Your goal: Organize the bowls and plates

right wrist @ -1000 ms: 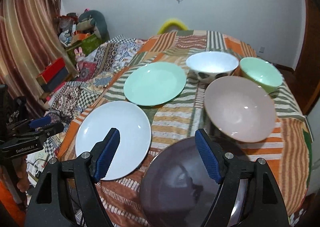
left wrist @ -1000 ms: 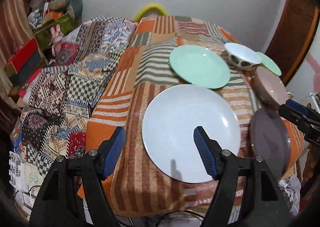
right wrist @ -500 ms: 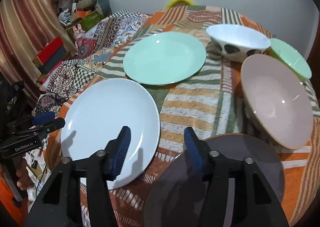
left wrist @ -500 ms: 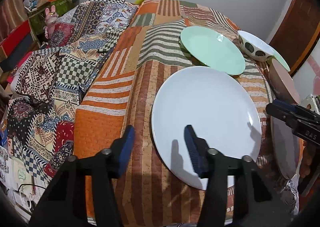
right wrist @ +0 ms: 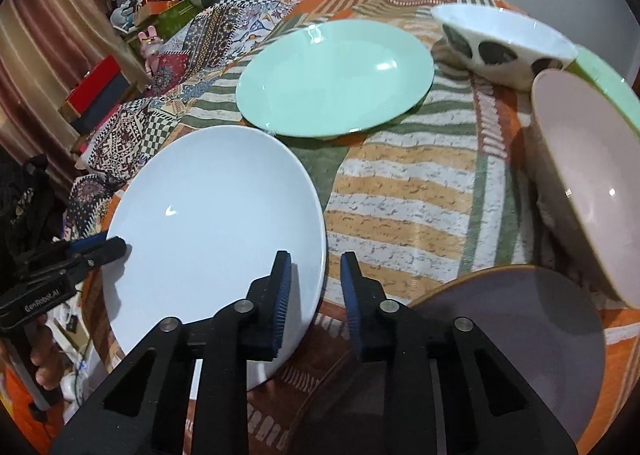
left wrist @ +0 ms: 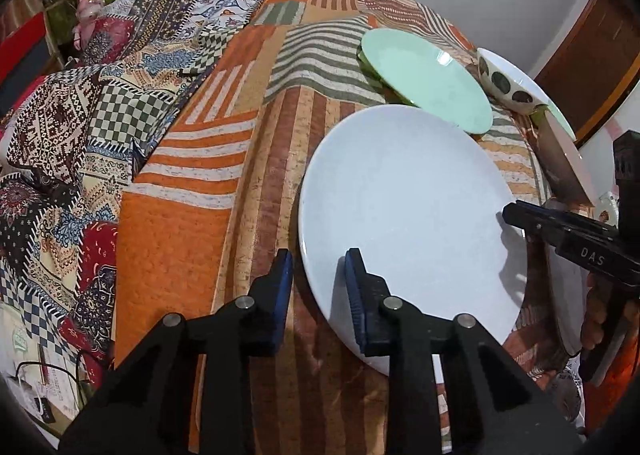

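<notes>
A large white plate (left wrist: pixel 404 207) lies on the striped cloth; it also shows in the right wrist view (right wrist: pixel 212 223). My left gripper (left wrist: pixel 318 275) straddles its near left rim, jaws narrowed with a gap, one finger over the plate. My right gripper (right wrist: pixel 316 279) straddles its right rim the same way. Behind lie a green plate (right wrist: pixel 336 75), a spotted white bowl (right wrist: pixel 504 39), a pink bowl (right wrist: pixel 592 175), a green bowl (right wrist: pixel 604 79) and a dark purple plate (right wrist: pixel 516 335).
The table (left wrist: pixel 192 223) is covered with an orange striped cloth. To the left a patchwork blanket (left wrist: pixel 80 127) hangs lower, with boxes and toys (right wrist: pixel 132 39) beyond. A wooden door (left wrist: pixel 592 55) stands at the right.
Both grippers have moved down and forward to the white plate's rim, and both jaws have narrowed from wide open to a small gap.
</notes>
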Available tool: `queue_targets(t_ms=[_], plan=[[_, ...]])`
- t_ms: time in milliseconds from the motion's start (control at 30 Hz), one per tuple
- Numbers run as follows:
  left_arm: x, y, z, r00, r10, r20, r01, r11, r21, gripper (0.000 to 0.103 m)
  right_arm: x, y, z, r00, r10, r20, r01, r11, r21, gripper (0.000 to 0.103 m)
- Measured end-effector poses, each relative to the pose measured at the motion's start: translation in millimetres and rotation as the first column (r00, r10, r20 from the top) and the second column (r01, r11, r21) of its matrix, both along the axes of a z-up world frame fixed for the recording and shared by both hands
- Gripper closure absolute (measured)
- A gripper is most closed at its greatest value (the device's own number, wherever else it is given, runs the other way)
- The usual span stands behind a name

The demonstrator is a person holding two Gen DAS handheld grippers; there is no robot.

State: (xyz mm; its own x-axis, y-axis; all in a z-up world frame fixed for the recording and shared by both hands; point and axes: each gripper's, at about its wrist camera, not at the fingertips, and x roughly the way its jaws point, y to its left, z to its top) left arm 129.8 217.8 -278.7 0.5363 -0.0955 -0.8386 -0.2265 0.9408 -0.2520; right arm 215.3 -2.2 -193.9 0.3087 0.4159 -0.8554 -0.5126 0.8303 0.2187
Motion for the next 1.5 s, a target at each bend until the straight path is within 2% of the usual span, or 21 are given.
queue_targets(t_ms=[200, 600, 1100, 1500], plan=[[0.7, -5.6, -0.3, 1.0, -0.01, 0.002, 0.01, 1.0, 0.014, 0.079, 0.7, 8.2, -3.0, 0.999, 0.041, -0.001, -0.041, 0.999, -0.022, 0.084], [-7.1, -12.0, 13.2, 1.0, -0.006, -0.002, 0.006, 0.999, 0.047, 0.079, -6.8, 6.6, 3.8, 0.999, 0.032, 0.009, -0.032, 0.999, -0.022, 0.084], [-26.1, -35.7, 67.5, 0.995, -0.025, 0.095, 0.019, 0.997, 0.072, 0.079, -27.8, -19.9, 48.6, 0.994, -0.015, 0.108, 0.009, 0.999, 0.05, 0.084], [-41.3, -79.5, 115.1, 0.98, -0.089, 0.181, 0.069, 0.991, 0.111, 0.079, -49.2, -63.2, 86.7, 0.978, -0.087, 0.192, 0.065, 0.991, 0.116, 0.084]])
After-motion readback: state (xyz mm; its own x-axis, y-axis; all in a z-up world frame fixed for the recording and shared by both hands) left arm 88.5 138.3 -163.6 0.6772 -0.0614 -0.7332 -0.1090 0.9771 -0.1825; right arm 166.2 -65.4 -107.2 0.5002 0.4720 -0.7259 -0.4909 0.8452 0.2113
